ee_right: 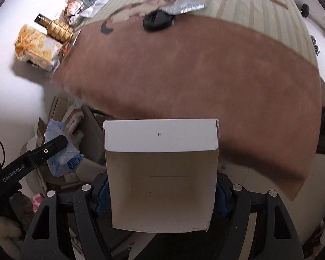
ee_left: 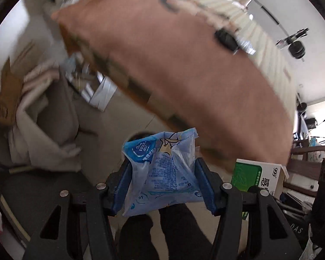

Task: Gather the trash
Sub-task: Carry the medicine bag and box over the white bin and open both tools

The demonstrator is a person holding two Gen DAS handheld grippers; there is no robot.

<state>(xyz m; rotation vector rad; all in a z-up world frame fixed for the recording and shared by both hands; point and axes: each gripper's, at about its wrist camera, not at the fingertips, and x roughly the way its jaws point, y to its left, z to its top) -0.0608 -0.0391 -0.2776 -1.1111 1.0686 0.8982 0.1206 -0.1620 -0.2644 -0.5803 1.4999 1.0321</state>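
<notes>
Our right tongs (ee_right: 162,186) point steeply down beyond the brown counter (ee_right: 195,69) edge, clamped on an open white carton (ee_right: 160,173). Our left tongs (ee_left: 162,173), angled likewise, pinch a crumpled blue tissue wrapper (ee_left: 162,164).

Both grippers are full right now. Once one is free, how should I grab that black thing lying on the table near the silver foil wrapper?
The black object lies flat and low on the tablecloth, beside the foil wrapper. I'd come straight down from above and pinch across its narrower width, jaws straddling the middle. Its exact shape is too blurred to say more.
</notes>
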